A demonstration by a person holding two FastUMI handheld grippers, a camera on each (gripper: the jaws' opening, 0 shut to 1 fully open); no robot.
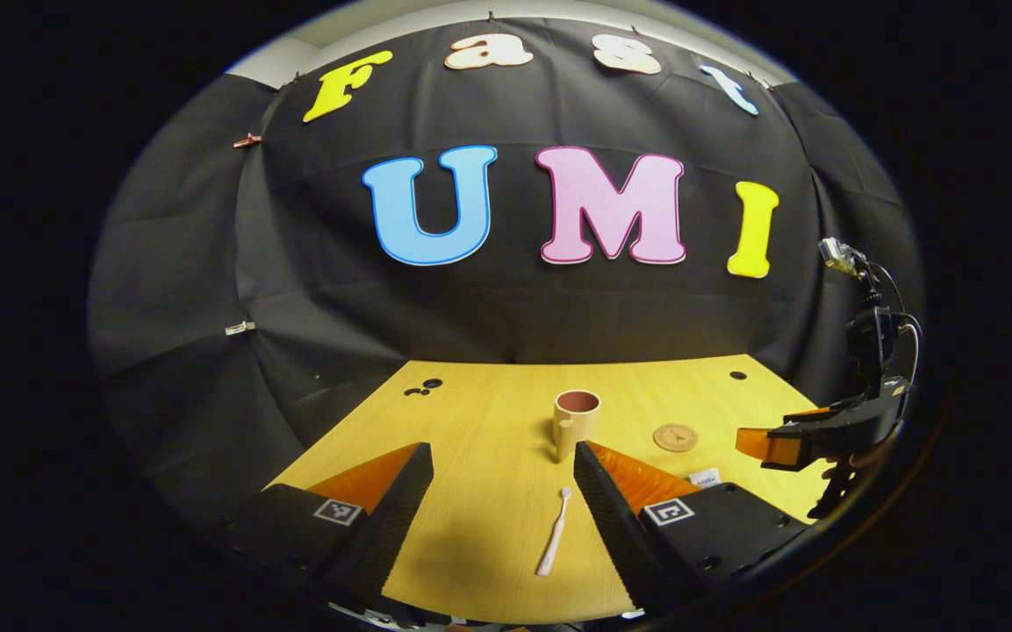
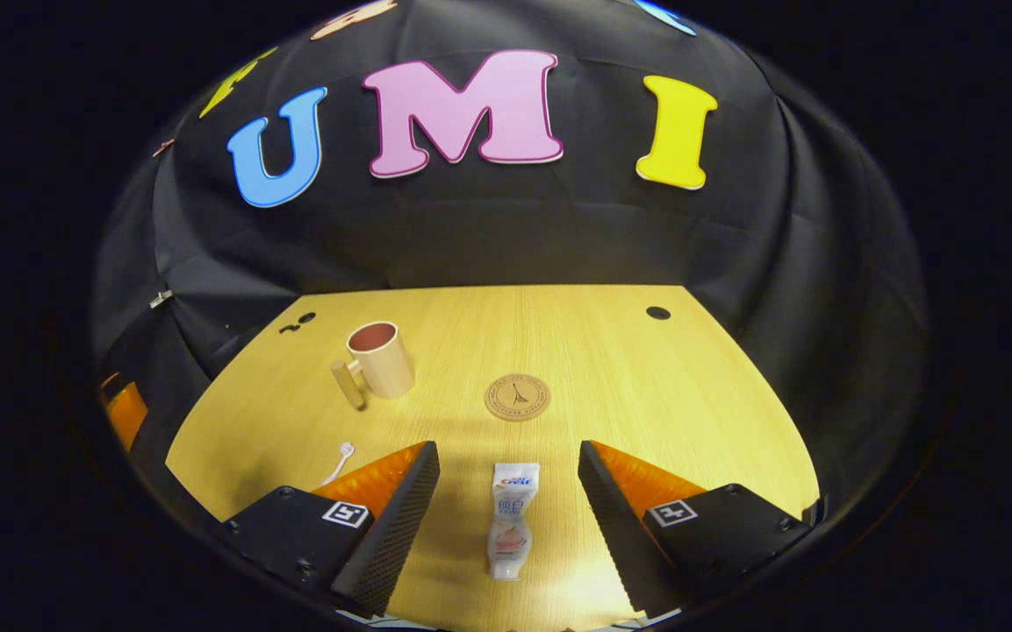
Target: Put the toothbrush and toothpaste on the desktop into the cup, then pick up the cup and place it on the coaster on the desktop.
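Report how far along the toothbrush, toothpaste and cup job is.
Nothing is done yet. The toothbrush and toothpaste lie flat on the desktop, each between an open gripper's fingers. The cup stands empty beside the coaster. Both items and the cup move remain.

Bright, sharp desktop (image 2: 646, 377); dim surroundings, strong fisheye bending at edges.

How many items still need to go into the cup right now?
2. The toothbrush lies on the desktop between the left gripper's open fingers; the toothpaste lies between the right gripper's. The cup looks empty.
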